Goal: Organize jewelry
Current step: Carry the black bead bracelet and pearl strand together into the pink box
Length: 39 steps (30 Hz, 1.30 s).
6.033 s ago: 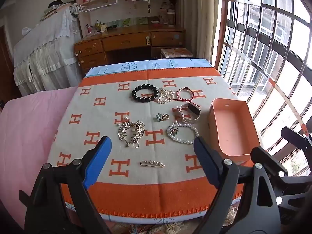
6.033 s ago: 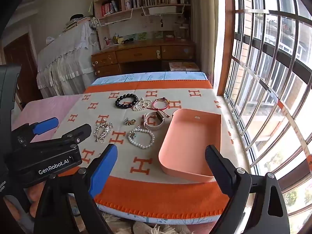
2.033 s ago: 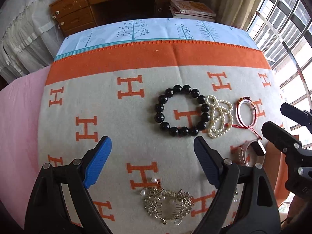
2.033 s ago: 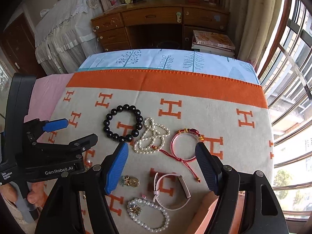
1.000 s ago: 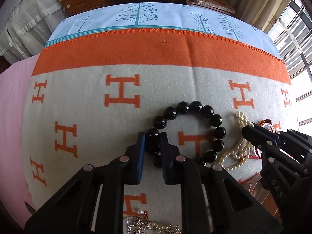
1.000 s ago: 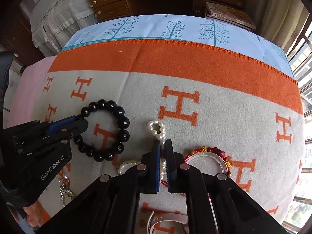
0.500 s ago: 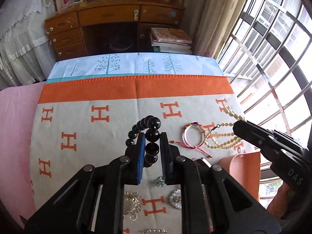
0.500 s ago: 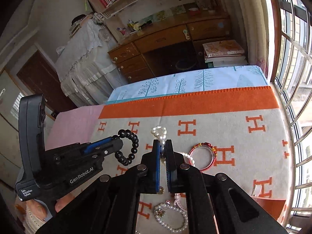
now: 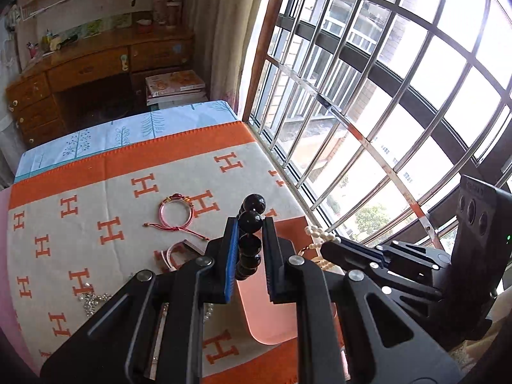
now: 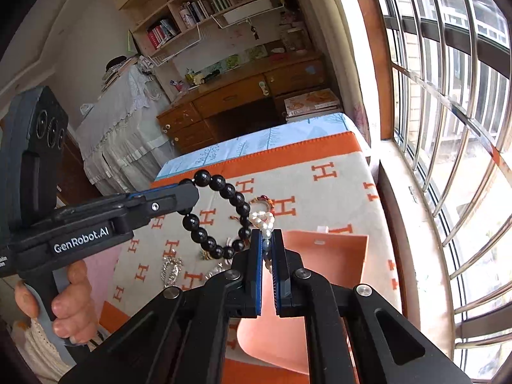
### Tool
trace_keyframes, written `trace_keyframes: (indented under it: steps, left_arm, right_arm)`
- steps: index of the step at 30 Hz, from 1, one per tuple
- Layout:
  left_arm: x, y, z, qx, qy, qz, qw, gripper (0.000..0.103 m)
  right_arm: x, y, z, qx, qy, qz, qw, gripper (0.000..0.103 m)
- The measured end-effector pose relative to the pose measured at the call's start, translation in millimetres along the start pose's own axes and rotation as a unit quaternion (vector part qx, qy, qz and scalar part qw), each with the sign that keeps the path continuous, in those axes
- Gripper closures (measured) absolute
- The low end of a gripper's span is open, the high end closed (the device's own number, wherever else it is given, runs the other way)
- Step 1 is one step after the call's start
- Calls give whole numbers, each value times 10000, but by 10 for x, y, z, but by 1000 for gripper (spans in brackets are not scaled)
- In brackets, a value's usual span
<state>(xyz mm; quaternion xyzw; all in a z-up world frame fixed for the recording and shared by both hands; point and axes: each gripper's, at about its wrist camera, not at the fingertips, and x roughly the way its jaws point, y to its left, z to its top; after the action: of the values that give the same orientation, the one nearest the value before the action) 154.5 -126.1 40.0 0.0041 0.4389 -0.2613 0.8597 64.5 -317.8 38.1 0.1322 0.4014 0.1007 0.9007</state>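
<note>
Ahead of you stands a wooden desk [image 10: 243, 96] beneath bookshelves [image 10: 204, 6]; a barred window [image 9: 400, 73] on your right floods daylight over the orange-patterned blanket [image 9: 105, 192].

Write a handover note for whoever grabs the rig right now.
Left gripper: shut on the black bead bracelet, lifted off the blanket.
Right gripper: shut on the pearl strand, also lifted.
Both hang near the orange box; nothing seen inside it yet.
On the blanket: red cord bracelet, pink-strap watch, rhinestone piece.
Left: drop both pieces in the box, then fetch the rest.
</note>
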Motion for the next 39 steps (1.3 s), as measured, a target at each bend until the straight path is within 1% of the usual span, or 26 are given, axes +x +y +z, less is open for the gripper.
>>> trace_keyframes:
  steps: [4, 7, 9, 12, 15, 18, 19, 21, 22, 23, 26, 31, 34, 36, 39]
  left_arm:
    - [299, -248, -287, 177, 207, -112, 9996, 91]
    - [589, -270, -568, 191, 457, -202, 9986, 91]
    - [801, -191, -766, 148, 654, -220, 9975, 91]
    - [1041, -133, -980, 117, 879, -60, 9960, 91]
    - [1165, -10, -1139, 32, 1046, 135, 9944, 91]
    - [1225, 5, -1227, 10, 1212, -5, 9926, 91]
    - [1231, 2, -1248, 43, 1214, 74, 9926, 90]
    - [1225, -4, -1267, 112, 1223, 256, 9921, 90]
    - [1194, -5, -1264, 126, 1198, 284, 9923, 90]
    - [1184, 6, -1271, 126, 1198, 291, 9923, 90]
    - [1135, 33, -1292, 81, 1208, 156, 9925, 90]
    - [1094, -1, -1346, 146, 1290, 241, 9912, 90]
    - [1079, 13, -1360, 86, 1398, 153, 9900, 90]
    - [1067, -8, -1391, 73, 1496, 82, 9887, 90]
    - [1036, -92, -1460, 265, 1513, 240, 9878, 90]
  right_arm:
    - [94, -266, -481, 101, 391, -140, 9991, 98]
    - [155, -356, -805, 157, 615, -259, 9976, 98]
    - [232, -399, -1000, 143, 804, -327, 9961, 98]
    - [317, -432, -1210, 61, 1053, -418, 9935, 98]
    - [410, -413, -1376, -43, 1176, -603, 9912, 98]
    - [562, -299, -1392, -70, 1344, -681, 9886, 98]
    - [621, -267, -1401, -71, 1410, -687, 9876, 97]
    - [833, -166, -1152, -61, 1480, -822, 9856, 96]
    - [846, -165, -1173, -44, 1510, -841, 9849, 96]
    - [934, -165, -1140, 1, 1538, -824, 9847, 95]
    - [1161, -165, -1072, 76, 1584, -794, 9842, 94]
    - [1193, -127, -1061, -9, 1596, -958, 9825, 94]
    - [1208, -89, -1058, -85, 1572, -1040, 9820, 94]
    - [1130, -116, -1071, -106, 1540, -1134, 9815, 94]
    - [1112, -132, -1073, -78, 1544, -1134, 9814, 93]
